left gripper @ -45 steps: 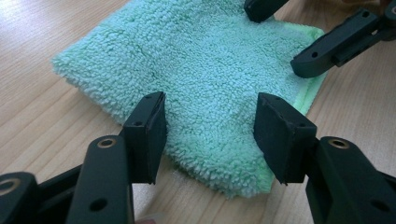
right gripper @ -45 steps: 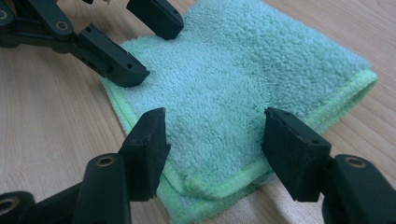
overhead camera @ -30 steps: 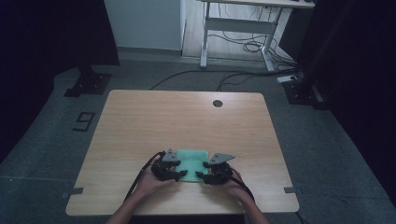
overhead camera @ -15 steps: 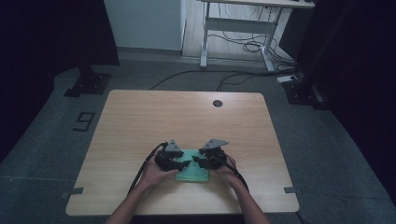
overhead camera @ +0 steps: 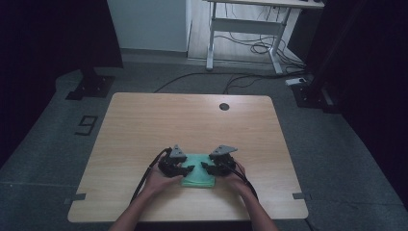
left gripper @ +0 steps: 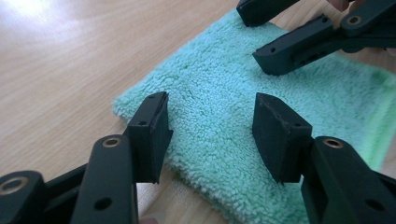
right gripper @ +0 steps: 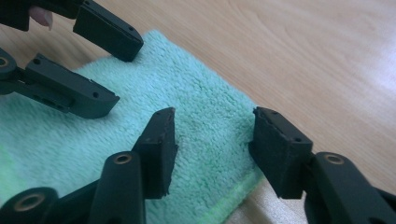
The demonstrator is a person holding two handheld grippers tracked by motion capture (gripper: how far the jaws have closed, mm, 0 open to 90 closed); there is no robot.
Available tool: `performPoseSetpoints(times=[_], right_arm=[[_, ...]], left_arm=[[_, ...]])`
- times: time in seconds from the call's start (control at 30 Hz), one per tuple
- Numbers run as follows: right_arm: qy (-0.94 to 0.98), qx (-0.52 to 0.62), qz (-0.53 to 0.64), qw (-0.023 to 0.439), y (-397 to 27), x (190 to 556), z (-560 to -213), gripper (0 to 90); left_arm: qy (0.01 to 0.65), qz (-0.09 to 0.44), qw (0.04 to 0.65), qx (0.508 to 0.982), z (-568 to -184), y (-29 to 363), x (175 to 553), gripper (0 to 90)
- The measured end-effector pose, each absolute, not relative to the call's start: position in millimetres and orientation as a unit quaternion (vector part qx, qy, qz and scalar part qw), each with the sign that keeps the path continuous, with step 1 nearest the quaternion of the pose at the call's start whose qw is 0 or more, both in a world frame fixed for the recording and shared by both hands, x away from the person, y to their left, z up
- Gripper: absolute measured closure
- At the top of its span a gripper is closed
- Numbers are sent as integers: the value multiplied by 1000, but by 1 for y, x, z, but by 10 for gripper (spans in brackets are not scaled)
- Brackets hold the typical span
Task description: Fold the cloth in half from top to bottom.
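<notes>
Both grippers are matte black. The left gripper (left gripper: pixel 210 130) has two blocky rectangular pads on jointed links with brass-ringed pivot holes behind the jaws. The right gripper (right gripper: pixel 215 144) matches. Behind each one's jaws sit a grey three-cornered plate and a trailing black cable.

A lab: black curtains (overhead camera: pixel 53 33), floor cables (overhead camera: pixel 250 48), bare desk frame (overhead camera: pixel 245 29).

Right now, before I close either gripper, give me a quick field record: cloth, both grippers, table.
cloth: green towel, folded flat near the table's front edge
left gripper: open, jaws over the towel's corner, nothing pinched
right gripper: open, jaws have just been opening, over the towel's edge, nothing pinched
spacing: grippers face each other across the towel
table: light wood, round hole near the far edge
</notes>
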State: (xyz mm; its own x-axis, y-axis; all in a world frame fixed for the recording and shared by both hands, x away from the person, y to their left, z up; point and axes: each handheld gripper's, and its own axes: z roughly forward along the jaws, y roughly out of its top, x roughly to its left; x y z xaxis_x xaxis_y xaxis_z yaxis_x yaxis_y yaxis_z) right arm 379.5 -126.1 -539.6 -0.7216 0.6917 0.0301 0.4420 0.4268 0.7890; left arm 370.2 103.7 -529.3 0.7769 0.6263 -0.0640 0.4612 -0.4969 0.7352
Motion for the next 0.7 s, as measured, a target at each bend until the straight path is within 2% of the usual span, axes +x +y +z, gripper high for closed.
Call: performPoseSetpoints(times=[0.17, 0.37, 0.7], right_arm=[[827, 316, 440, 150, -131, 354, -526, 451], [835, 300, 441, 134, -133, 331, -530, 438], [839, 313, 426, 128, -137, 321, -548, 448]], left_arm=[[301, 106, 405, 857, -517, 113, 348, 464], [287, 94, 405, 863, -523, 112, 326, 463], [287, 95, 381, 874, -538, 108, 321, 474]])
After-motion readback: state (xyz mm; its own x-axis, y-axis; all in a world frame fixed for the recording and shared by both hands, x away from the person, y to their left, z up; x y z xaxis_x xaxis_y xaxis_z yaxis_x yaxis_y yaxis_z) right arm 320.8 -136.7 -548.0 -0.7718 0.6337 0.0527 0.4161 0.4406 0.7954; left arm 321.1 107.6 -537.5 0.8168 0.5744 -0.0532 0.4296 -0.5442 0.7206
